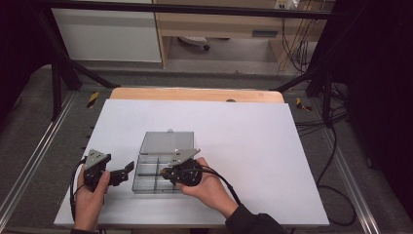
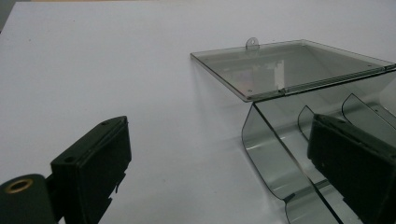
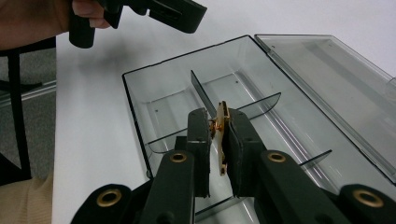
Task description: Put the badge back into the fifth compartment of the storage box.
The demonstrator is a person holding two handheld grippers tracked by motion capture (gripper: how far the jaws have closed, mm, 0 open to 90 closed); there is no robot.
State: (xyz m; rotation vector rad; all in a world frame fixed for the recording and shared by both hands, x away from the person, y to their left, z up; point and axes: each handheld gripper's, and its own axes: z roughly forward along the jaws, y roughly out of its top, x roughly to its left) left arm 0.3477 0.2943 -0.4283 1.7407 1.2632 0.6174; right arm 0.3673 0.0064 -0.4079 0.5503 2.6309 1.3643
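Closest to the lens in the right gripper view, the right gripper point(image 3: 218, 135) has its two black jaws drawn nearly together on a small, thin gold-coloured metal piece point(image 3: 221, 135), which stands upright on edge between the pads. Both pads press against its flat sides. That clamped piece hangs above the open clear plastic box point(image 3: 187, 100), over the compartments at its near end, where thin dividers split the tray into sections. From the high view the right hand point(image 1: 207, 183) rests at the box's near right corner, with the gripper pointing left across the tray. Beyond the tray, the hinged lid point(image 1: 168, 141) lies flat on the white table point(image 1: 253, 146), folded back away from the person. Off to the box's left side, the left gripper point(image 1: 122, 173) has its jaws spread wide with nothing between them; one jaw sits just beside the box's outer wall, the other over bare table.
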